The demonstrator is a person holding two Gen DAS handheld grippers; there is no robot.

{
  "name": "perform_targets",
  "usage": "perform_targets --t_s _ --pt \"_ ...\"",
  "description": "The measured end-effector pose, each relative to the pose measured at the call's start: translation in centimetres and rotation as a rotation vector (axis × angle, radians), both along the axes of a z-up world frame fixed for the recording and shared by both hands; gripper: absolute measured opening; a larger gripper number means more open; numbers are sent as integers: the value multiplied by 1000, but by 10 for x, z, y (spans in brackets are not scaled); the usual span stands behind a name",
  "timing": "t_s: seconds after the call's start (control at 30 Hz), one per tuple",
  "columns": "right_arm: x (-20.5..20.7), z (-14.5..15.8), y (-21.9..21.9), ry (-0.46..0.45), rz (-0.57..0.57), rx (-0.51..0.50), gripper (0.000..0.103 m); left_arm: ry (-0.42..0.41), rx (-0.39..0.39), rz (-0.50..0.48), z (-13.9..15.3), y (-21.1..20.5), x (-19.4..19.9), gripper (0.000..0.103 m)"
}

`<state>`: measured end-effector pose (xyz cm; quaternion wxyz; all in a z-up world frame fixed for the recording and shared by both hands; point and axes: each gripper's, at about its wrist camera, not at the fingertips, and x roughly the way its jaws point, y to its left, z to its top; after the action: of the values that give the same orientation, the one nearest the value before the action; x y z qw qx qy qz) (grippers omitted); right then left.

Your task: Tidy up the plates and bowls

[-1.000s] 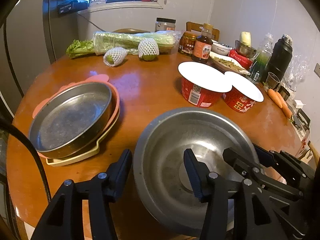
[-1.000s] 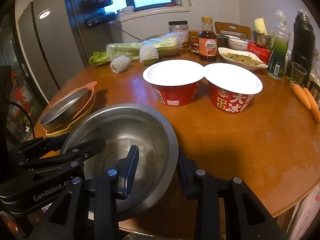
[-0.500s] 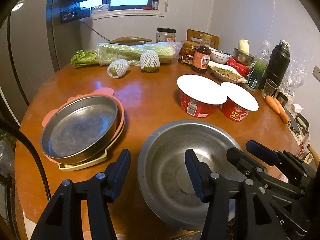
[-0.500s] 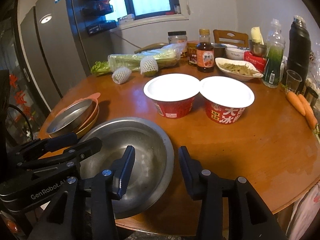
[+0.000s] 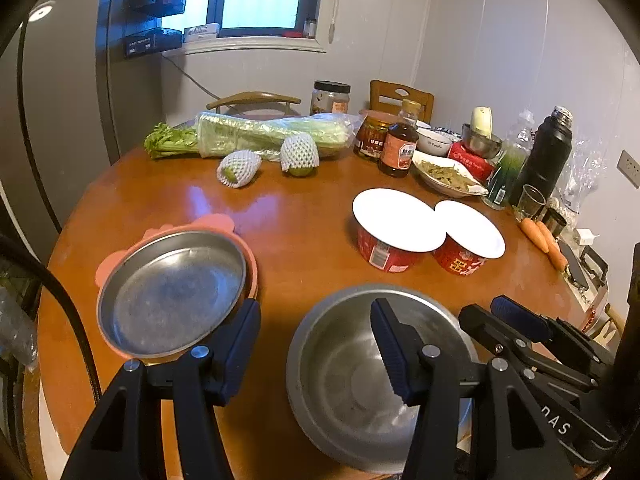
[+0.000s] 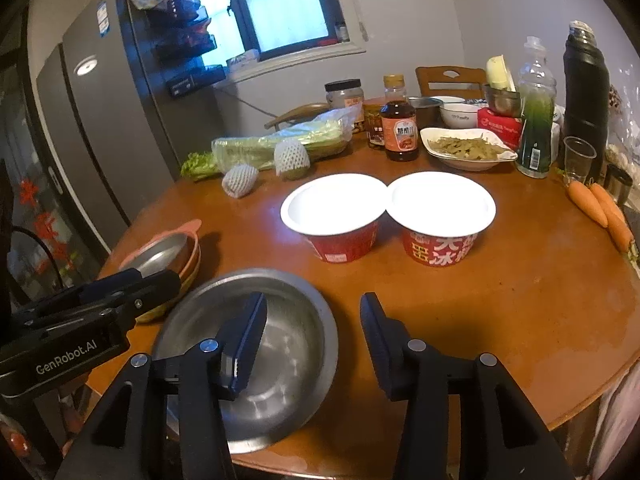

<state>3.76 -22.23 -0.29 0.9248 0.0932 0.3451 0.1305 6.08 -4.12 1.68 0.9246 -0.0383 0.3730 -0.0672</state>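
A large steel bowl rests on the round wooden table near its front edge; it also shows in the right wrist view. A shallow steel pan sits stacked on a pink dish at the left, and shows in the right wrist view. My left gripper is open, pulled back above the bowl's left rim. My right gripper is open above the bowl's right rim. Neither holds anything.
Two red instant-noodle tubs with white lids stand mid-table. Celery, two netted fruits, jars, a sauce bottle, a food dish, a black flask and carrots line the back and right. A fridge is left.
Both grippers have drawn back and up from the large steel bowl. The bowl now lies lower and smaller in both views, resting on the table.
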Motion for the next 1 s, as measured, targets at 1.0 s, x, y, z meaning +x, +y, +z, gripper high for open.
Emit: perform_targets --t_s 1.0 --pt "83 -16 -17 102 -69 134 51 84 36 -105 -6 -44 121 57"
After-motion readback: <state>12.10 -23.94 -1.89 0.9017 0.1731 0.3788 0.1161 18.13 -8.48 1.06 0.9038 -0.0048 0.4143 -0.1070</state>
